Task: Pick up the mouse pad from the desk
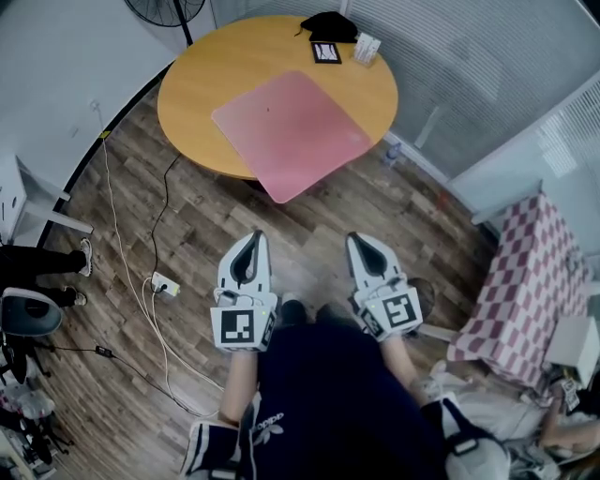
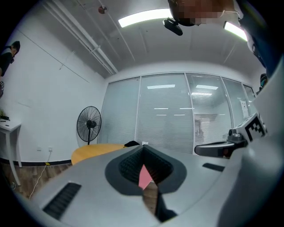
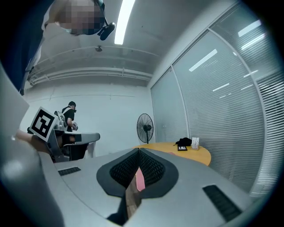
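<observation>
A pink mouse pad (image 1: pixel 291 131) lies on a round yellow table (image 1: pixel 202 84), one corner hanging over the near edge. Both grippers are held side by side over the wood floor, short of the table and pointing toward it. My left gripper (image 1: pixel 255 234) is shut with nothing in it. My right gripper (image 1: pixel 356 237) is shut and empty as well. In the left gripper view the jaws of the left gripper (image 2: pixel 143 147) meet at the tip, and a sliver of the pad (image 2: pixel 144 176) shows through the slit. The right gripper view shows the right gripper (image 3: pixel 138 150) the same way, with the pad (image 3: pixel 140 179) beyond.
At the table's far edge sit a black bundle (image 1: pixel 328 25), a small dark frame (image 1: pixel 326 52) and a white box (image 1: pixel 367 47). A power strip (image 1: pixel 164 284) with cables lies on the floor to the left. A checkered cloth (image 1: pixel 530 281) is at the right, a standing fan (image 2: pixel 89 124) behind the table.
</observation>
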`<state>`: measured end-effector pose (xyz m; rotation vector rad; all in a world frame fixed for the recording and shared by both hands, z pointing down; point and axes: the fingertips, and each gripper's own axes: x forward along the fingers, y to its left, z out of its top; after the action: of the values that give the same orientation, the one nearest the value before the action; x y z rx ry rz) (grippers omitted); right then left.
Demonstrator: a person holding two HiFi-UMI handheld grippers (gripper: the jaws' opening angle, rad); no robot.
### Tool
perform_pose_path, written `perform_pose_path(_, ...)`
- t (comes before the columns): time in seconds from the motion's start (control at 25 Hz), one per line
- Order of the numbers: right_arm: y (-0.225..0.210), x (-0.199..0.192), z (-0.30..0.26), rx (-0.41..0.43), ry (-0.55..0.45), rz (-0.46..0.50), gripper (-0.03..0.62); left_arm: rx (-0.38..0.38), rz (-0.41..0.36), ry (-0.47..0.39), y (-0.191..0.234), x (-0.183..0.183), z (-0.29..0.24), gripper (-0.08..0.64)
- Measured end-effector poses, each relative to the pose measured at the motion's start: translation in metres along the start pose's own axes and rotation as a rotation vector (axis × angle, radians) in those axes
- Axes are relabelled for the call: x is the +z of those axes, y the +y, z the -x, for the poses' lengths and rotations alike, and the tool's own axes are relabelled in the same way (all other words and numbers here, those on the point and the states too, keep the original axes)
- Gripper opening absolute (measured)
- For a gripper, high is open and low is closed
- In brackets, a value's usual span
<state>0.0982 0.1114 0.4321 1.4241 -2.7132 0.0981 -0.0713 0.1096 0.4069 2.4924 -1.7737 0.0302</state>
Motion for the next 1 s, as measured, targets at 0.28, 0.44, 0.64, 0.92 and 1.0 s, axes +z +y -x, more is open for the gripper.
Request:
perform_pose_path(0.28, 0.000, -0.002, -0.015, -0.013, 0.013, -0.007, 0.003, 0.002, 0.026, 0.021, 0.017, -0.008, -0.012, 0.003)
perform_pose_path(0.44, -0.006, -0.002, -0.027, -0.009, 0.009, -0.015, 0.003, 0.009, 0.020, 0.033, 0.024, -0.010, -0.023, 0.003)
perform_pose_path(0.64, -0.018, -0.003, -0.052, 0.001, 0.011, -0.029, 0.003, 0.020, 0.016, 0.053, 0.036, -0.013, -0.042, 0.003)
perform_pose_path(0.92, -0.057, -0.004, -0.098, 0.028, 0.017, -0.053, 0.003, 0.042, 0.025, 0.053, 0.050, -0.005, -0.096, 0.003)
perform_pose_path(1.0, -0.071, 0.000, -0.115, 0.039, 0.013, -0.046, 0.003, 0.053, 0.021, 0.051, 0.055, -0.003, -0.112, 0.003)
